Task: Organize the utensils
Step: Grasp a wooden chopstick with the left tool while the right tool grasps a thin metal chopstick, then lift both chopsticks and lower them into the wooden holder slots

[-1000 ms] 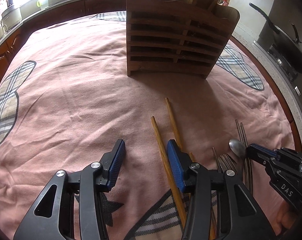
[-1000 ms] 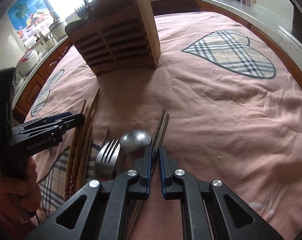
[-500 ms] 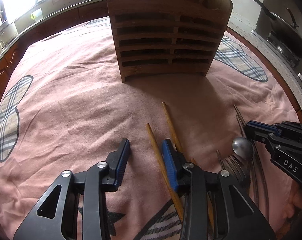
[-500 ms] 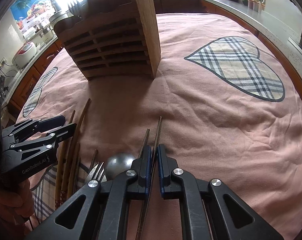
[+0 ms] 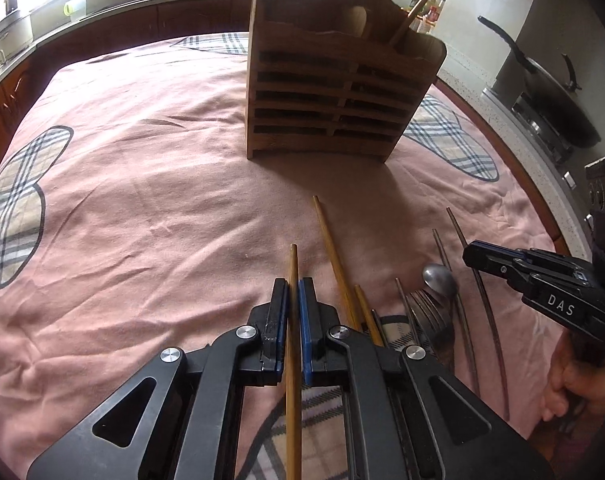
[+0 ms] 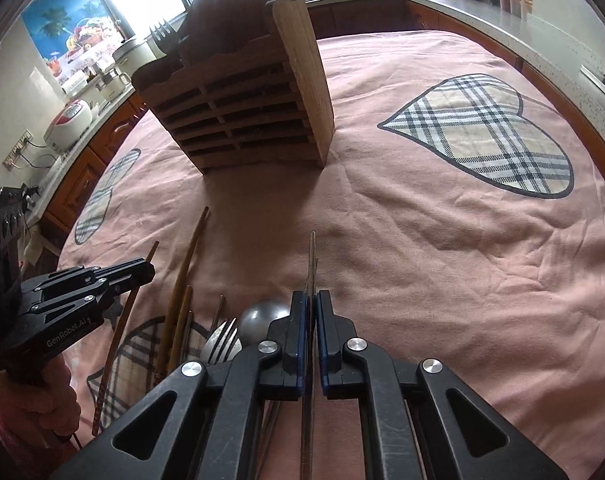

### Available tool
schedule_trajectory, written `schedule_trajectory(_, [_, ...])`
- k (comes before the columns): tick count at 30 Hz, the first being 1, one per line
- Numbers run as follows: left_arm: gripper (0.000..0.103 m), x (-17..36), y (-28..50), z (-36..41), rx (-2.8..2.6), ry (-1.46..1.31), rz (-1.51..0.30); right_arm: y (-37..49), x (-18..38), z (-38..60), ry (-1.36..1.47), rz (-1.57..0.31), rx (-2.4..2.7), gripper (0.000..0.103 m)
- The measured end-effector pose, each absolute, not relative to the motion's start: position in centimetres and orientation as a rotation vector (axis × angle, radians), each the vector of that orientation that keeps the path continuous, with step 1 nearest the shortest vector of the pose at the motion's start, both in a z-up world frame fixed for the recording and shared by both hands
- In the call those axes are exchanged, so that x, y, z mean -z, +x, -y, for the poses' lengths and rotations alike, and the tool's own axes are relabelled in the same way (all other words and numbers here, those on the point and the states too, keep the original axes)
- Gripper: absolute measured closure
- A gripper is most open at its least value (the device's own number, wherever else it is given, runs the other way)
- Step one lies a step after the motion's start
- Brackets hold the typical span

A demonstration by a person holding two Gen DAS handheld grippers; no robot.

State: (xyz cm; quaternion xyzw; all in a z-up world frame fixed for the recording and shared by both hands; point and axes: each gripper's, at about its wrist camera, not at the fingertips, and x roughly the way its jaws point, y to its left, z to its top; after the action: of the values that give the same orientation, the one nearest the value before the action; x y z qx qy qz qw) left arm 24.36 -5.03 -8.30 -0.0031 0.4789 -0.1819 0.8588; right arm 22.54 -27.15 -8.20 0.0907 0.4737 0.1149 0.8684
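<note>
Two grippers are held low over the pink cloth (image 5: 142, 200): the left gripper (image 5: 293, 286) is clamped on a wooden chopstick (image 5: 293, 264), the right gripper (image 6: 311, 300) on a metal chopstick (image 6: 312, 256), each protruding forward between the pads.

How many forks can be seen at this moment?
2. A loose fork lies on the cloth beside the spoon; a stored fork stands tines-up in the wooden rack. More may be hidden in the pile.

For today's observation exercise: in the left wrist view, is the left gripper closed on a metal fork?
No. The left gripper is shut on a wooden chopstick; the fork lies on the cloth.
</note>
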Motion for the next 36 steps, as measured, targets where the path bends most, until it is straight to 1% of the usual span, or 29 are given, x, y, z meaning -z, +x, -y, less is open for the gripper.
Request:
schedule_trajectory(7, [0.098, 5.2, 22.2, 3.3, 0.401, -0.044, -0.944, 20.9, 5.6, 26.7, 0.207, -0.916, -0.287, 0.098])
schedule_trajectory(10, [0.098, 4.8, 21.8, 3.1, 0.399, -0.050, -0.936, 20.4, 4.7, 26.5, 0.203, -0.892, -0.295, 0.098])
schedule_trajectory(13, [0.098, 5.8, 21.7, 3.3, 0.394, -0.032, -0.960, 20.0, 4.3, 26.4, 0.192, -0.882, -0.295, 0.098])
schedule_trajectory(21, [0.098, 10.3, 22.0, 4.3, 0.365, 0.062, -1.108, 19.5, 5.5, 26.4, 0.199, -0.909, -0.304, 0.098])
schedule_trajectory(26, [0.096, 10.4, 22.3, 5.1, 0.361, 0.124, -1.125, 19.8, 5.8, 26.6, 0.201, -0.915, -0.309, 0.098])
schedule_trajectory(28, [0.094, 10.3, 22.5, 5.8, 0.365, 0.173, -1.128, 19.9, 5.9, 26.7, 0.204, -0.917, -0.312, 0.098])
schedule_trajectory(30, [0.083, 10.3, 22.7, 6.3, 0.382, 0.193, -1.134, 20.0, 5.9, 26.9, 0.210, -0.918, -0.317, 0.098])
schedule_trajectory(31, [0.083, 10.3, 22.6, 6.6, 0.384, 0.212, -1.131, 20.0, 5.9, 27.0, 0.213, -0.917, -0.318, 0.098])
schedule_trajectory(34, [0.084, 10.4, 22.4, 7.2, 0.390, 0.260, -1.113, 20.0, 5.8, 27.2, 0.219, -0.911, -0.318, 0.098])
schedule_trajectory(35, [0.088, 10.4, 22.3, 7.2, 0.398, 0.260, -1.110, 19.9, 5.7, 27.4, 0.221, -0.908, -0.317, 0.098])
schedule_trajectory(36, [0.096, 10.4, 22.3, 7.2, 0.400, 0.262, -1.109, 19.8, 5.7, 27.5, 0.224, -0.906, -0.316, 0.098])
